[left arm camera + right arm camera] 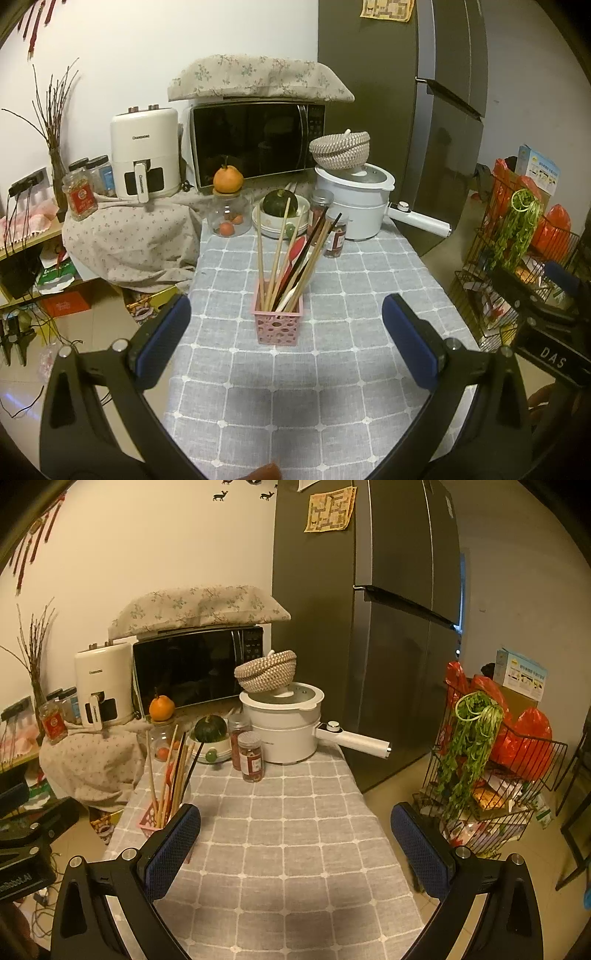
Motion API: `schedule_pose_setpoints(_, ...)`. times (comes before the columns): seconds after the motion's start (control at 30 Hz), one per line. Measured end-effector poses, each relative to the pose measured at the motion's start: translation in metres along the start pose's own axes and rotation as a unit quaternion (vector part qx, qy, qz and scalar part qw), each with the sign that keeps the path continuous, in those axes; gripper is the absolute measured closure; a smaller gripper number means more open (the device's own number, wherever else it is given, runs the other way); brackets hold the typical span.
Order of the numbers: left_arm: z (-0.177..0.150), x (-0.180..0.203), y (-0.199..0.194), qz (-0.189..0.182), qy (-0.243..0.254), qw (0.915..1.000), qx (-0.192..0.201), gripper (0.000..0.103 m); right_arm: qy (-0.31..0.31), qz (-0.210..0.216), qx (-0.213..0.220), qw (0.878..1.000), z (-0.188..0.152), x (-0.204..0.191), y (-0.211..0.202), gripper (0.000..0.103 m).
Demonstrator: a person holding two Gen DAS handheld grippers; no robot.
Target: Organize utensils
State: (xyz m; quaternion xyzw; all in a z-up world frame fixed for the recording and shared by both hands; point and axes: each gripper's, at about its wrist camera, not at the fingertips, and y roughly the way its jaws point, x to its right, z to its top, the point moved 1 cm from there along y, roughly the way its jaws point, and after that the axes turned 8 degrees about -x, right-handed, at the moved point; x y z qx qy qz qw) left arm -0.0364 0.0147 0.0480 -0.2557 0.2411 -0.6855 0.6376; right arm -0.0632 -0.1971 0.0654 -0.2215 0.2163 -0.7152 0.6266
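The left tool (286, 314) hangs above the tabletop (332, 369) with its two blue-padded fingers (162, 332) spread wide and nothing between them. Just ahead of it, framed by the gap, a pink perforated utensil holder (277, 325) stands upright on the grey checked cloth. It holds a fan of wooden chopsticks (275, 258), darker chopsticks (325, 230) and a red spoon (295, 249), all leaning outward to the back and right.

The right tool (295, 825) is likewise spread wide and empty, hovering over a bare stretch of the same cloth. From the right wrist view the holder (149, 821) sits at the left, partly hidden behind the tool's left finger (173, 845), with the chopsticks (166, 771) rising above it. The left tool's black body shows at that view's far left edge.

Farther back on the tabletop stand two spice jars (251, 757), a white electric pot (291, 734) with its handle pointing right, and a woven basket (266, 670) resting tilted on the pot's lid. Beside them a dark green squash (280, 203) lies in a bowl, and an orange (228, 179) sits on top of a glass jar (229, 218). Behind are a microwave (255, 140) under a floral cloth, a white air fryer (144, 155) and a grey refrigerator (388, 627). A wire rack (491, 786) with greens and red bags stands on the floor to the right.
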Motion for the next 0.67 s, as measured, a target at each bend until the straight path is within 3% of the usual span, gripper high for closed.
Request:
schedule_pose_setpoints(0.53, -0.0006, 0.0003, 0.0005, -0.002, 0.002, 1.0000, -0.003, 0.000, -0.002, 0.002, 0.000, 1.000, -0.0015, -0.0034, 0.0006, 0.000)
schedule_pose_setpoints(0.67, -0.0066, -0.0002, 0.0078, -0.016, 0.001, 0.9995, -0.027, 0.000, -0.004, 0.004, -0.003, 1.000, -0.0017, -0.0038, 0.0007, 0.000)
